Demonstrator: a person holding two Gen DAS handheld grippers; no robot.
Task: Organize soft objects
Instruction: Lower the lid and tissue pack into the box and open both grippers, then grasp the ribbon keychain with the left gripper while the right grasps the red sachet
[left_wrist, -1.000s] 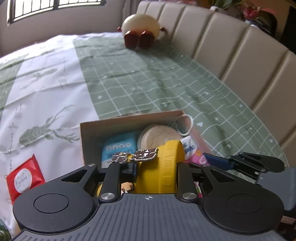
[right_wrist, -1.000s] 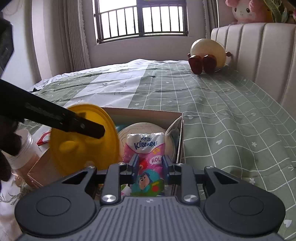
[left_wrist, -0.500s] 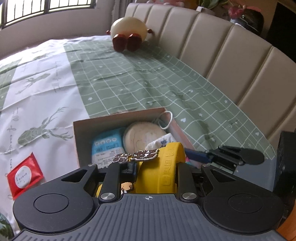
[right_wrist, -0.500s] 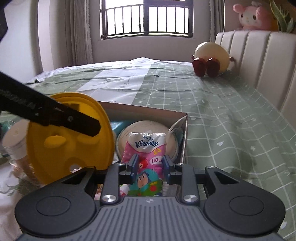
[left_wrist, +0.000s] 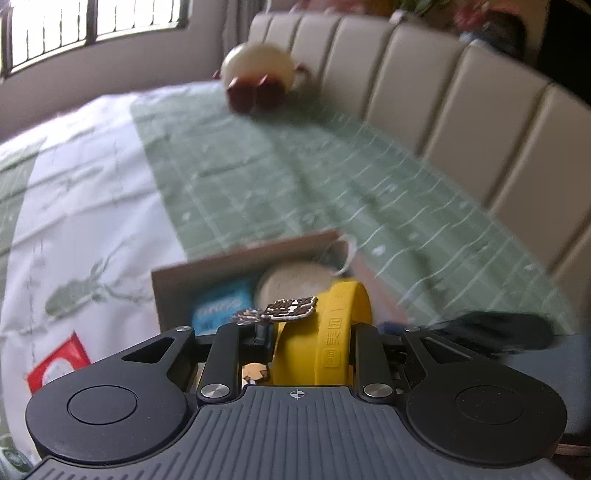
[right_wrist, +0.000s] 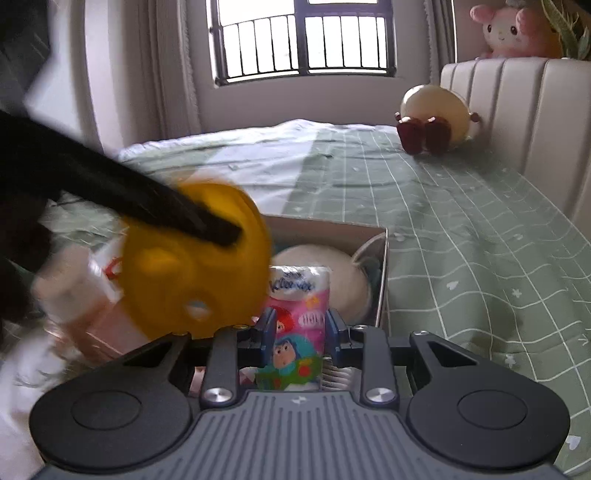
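Observation:
My left gripper (left_wrist: 309, 332) grips a yellow round toy (left_wrist: 334, 328) by its rim, and its jaws are opening slightly with the toy still between them. From the right wrist view the toy (right_wrist: 184, 273) hangs above the left side of the cardboard box (right_wrist: 332, 229), with a left finger (right_wrist: 166, 206) across it. My right gripper (right_wrist: 300, 325) is shut on a pink Kleenex tissue pack (right_wrist: 299, 295) over the box's near edge. The box (left_wrist: 192, 280) holds a blue pack (left_wrist: 218, 310) and a round cream pad (left_wrist: 295, 277).
The box lies on a bed with a green checked cover (left_wrist: 295, 177). A red packet (left_wrist: 59, 365) sits left of it. A cream egg-shaped plush (right_wrist: 432, 107) rests against the padded headboard (right_wrist: 517, 110), with a pink plush (right_wrist: 506, 29) on top. A blurred bottle (right_wrist: 74, 295) stands at left.
The yellow toy has shifted right toward the tissue pack in the right wrist view. Both views are now motion-blurred. The tissue pack stays in the right gripper.

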